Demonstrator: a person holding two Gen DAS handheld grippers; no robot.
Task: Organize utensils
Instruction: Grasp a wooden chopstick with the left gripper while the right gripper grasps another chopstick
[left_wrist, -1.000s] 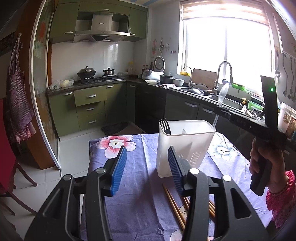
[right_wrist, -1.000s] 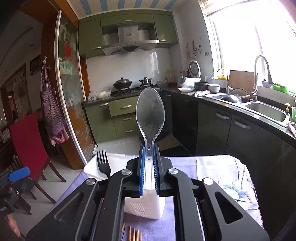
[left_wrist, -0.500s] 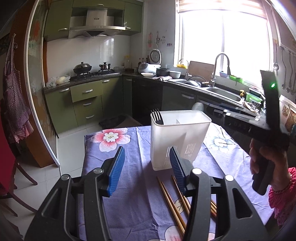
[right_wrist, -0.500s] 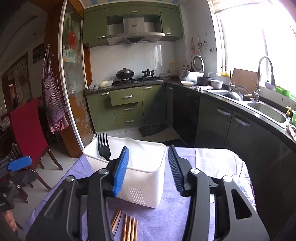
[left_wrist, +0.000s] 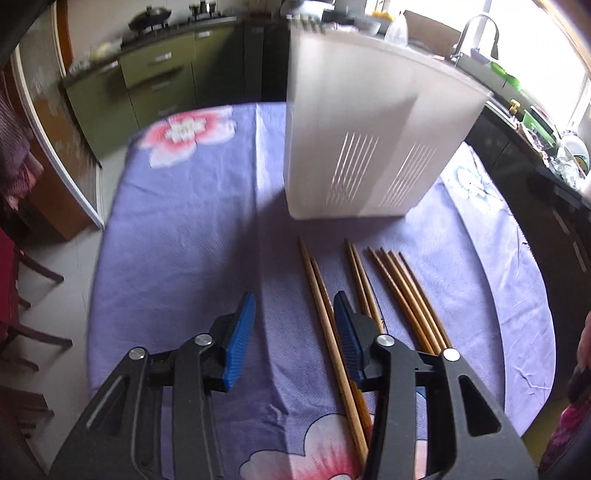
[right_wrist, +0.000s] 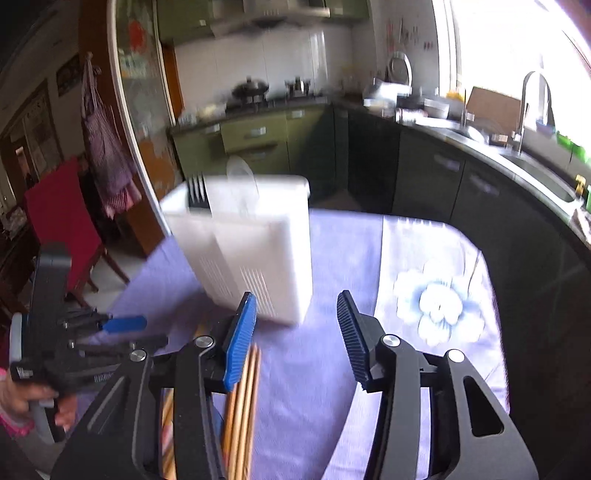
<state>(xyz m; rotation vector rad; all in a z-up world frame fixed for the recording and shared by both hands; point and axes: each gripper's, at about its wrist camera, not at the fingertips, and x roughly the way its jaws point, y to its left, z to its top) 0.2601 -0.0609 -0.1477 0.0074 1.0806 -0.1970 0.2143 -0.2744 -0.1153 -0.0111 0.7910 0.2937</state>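
Observation:
A white plastic utensil holder (left_wrist: 354, 147) stands on the purple flowered tablecloth (left_wrist: 184, 229). It holds a black fork (right_wrist: 197, 190) and a clear spoon (right_wrist: 242, 173). Several wooden chopsticks (left_wrist: 399, 288) lie in a row on the cloth in front of the holder. My left gripper (left_wrist: 294, 299) points down over the leftmost chopsticks. Its jaws are closing, and one pair runs under the gap beside the right pad. My right gripper (right_wrist: 296, 295) hovers over bare cloth right of the chopsticks (right_wrist: 243, 398), its jaws closing on nothing. The left gripper (right_wrist: 140, 332) also shows there, held by a hand.
The table's edges fall off to the tiled floor at left and the dark kitchen cabinets (right_wrist: 480, 192) at right. A red chair (right_wrist: 59, 221) stands by the table's left side. A counter with a sink (right_wrist: 535, 173) runs under the window.
The right gripper, shut on the clear spoon a second ago, has let it go; the spoon now stands in the holder. Both grippers have tipped down towards the table, the left dropping over the chopsticks.

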